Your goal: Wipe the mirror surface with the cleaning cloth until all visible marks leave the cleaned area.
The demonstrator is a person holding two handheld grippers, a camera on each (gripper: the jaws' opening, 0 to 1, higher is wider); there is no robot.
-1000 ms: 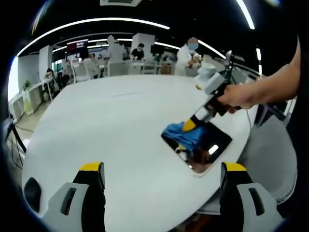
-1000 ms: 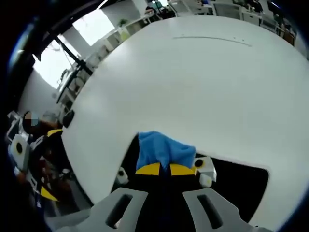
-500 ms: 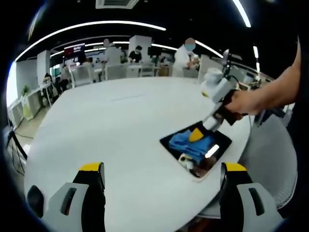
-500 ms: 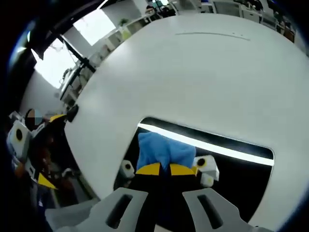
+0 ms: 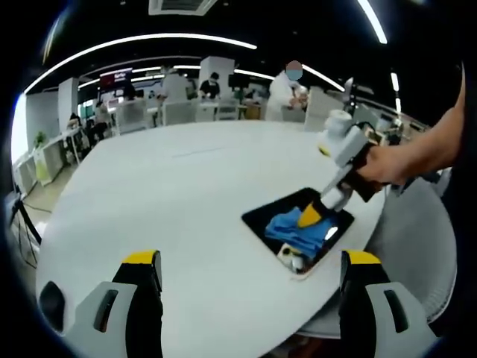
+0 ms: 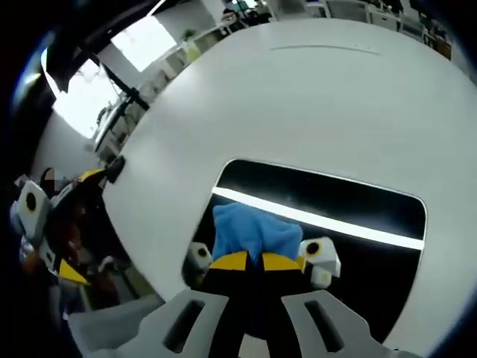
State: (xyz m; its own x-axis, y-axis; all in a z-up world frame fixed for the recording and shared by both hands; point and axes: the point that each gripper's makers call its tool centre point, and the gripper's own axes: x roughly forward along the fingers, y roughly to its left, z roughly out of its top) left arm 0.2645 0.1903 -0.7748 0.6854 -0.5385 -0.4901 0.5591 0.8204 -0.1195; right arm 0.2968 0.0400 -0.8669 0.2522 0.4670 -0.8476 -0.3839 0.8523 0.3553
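Your right gripper [image 6: 256, 261] is clamped on the blue cloth [image 6: 255, 232], pressing it onto the mirror [image 6: 350, 209], which lies flat near the desk [image 6: 298, 112] edge. Your left gripper [image 5: 250, 265] hangs wide apart, holding nothing, over the desk short of the mirror.

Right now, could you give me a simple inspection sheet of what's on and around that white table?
Surface: white table, bare around the mirror.
Job's things: dark mirror lying flat near the table edge; blue cleaning cloth on it.
Clutter: nothing seen.
Grippers: right gripper shut on the cloth, pressed to the glass; left gripper open, held back.
Cables: nothing seen.
Surroundings: office desks, chairs, people behind.
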